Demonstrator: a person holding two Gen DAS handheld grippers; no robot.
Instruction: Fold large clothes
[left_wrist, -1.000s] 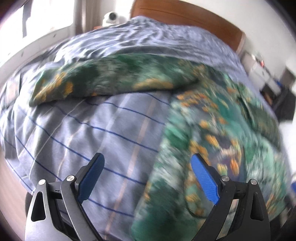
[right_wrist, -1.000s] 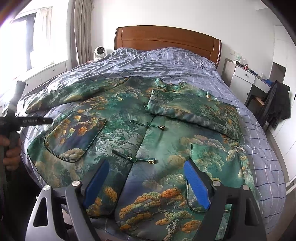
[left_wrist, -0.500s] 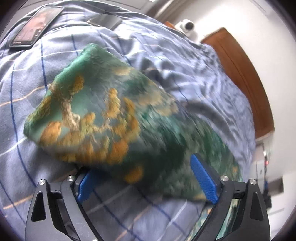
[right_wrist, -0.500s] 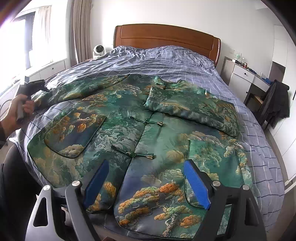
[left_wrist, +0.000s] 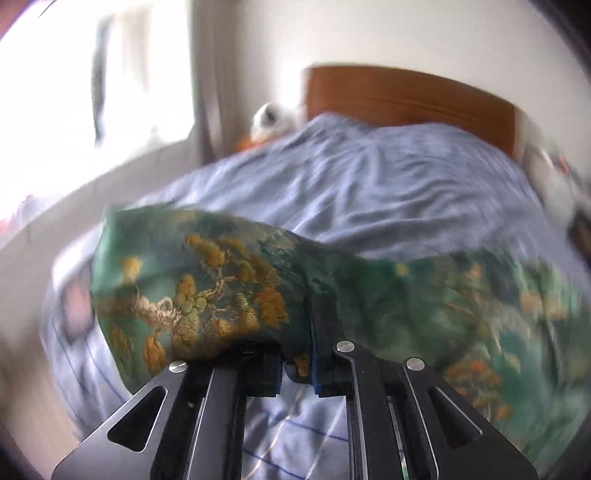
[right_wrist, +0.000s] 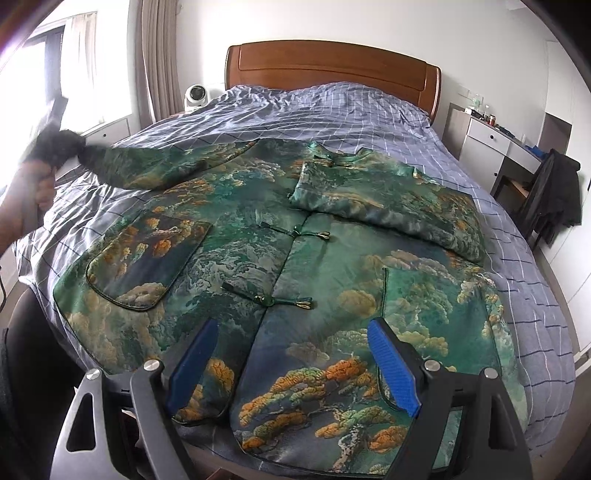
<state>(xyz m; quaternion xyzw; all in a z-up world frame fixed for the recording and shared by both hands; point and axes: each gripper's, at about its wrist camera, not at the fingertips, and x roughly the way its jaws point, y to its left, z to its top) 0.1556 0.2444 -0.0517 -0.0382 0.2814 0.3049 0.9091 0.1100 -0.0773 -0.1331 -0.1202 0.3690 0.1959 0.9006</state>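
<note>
A green brocade jacket (right_wrist: 258, 258) with orange tree patterns lies front-up on the bed, with knot buttons down its middle. One sleeve (right_wrist: 388, 206) is folded across the chest. The other sleeve (left_wrist: 192, 288) stretches out to the left, and my left gripper (left_wrist: 297, 365) is shut on its end, which is raised off the cover. In the right wrist view that sleeve (right_wrist: 155, 166) runs to the blurred left gripper (right_wrist: 55, 144) in a person's hand (right_wrist: 40, 188). My right gripper (right_wrist: 291, 328) hangs open above the jacket's lower hem with nothing between its fingers.
The blue checked duvet (right_wrist: 332, 110) covers the bed below a wooden headboard (right_wrist: 332, 66). A white fan (right_wrist: 195, 96) stands at the back left by the window. A white dresser (right_wrist: 491, 144) and a chair with a dark garment (right_wrist: 554, 192) stand on the right.
My left gripper went to the end of the outstretched sleeve, shut on it and lifted it off the bed. The right gripper has kept still and open.
</note>
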